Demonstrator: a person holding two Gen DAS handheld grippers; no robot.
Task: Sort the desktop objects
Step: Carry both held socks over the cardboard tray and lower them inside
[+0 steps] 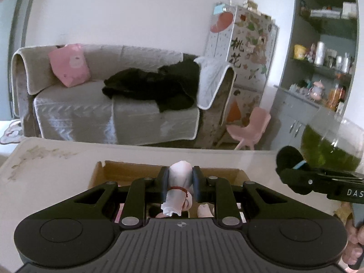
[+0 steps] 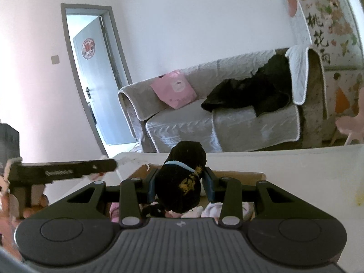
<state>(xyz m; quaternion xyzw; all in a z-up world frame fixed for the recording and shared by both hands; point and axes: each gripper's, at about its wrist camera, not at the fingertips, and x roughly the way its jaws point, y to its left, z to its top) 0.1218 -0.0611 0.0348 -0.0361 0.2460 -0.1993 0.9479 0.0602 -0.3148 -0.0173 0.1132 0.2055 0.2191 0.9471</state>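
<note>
My left gripper (image 1: 180, 177) is shut on a white cloth doll tied with a red cord (image 1: 179, 183), held above an open cardboard box (image 1: 127, 169) on the white table (image 1: 52, 170). My right gripper (image 2: 180, 179) is shut on a black doll with a blue band and a yellow pattern (image 2: 182, 182), held over the same box (image 2: 236, 176). The right gripper with the black doll also shows at the right of the left wrist view (image 1: 295, 173). Pink and white soft items (image 2: 211, 210) lie inside the box.
A glass bowl with green plants (image 1: 329, 143) stands at the table's right side. Beyond the table are a grey sofa (image 1: 102, 109) with a pink pillow and dark clothes, a pink chair (image 1: 250, 127) and a shelf unit (image 1: 323, 56). The table (image 2: 295, 170) has yellowish stains.
</note>
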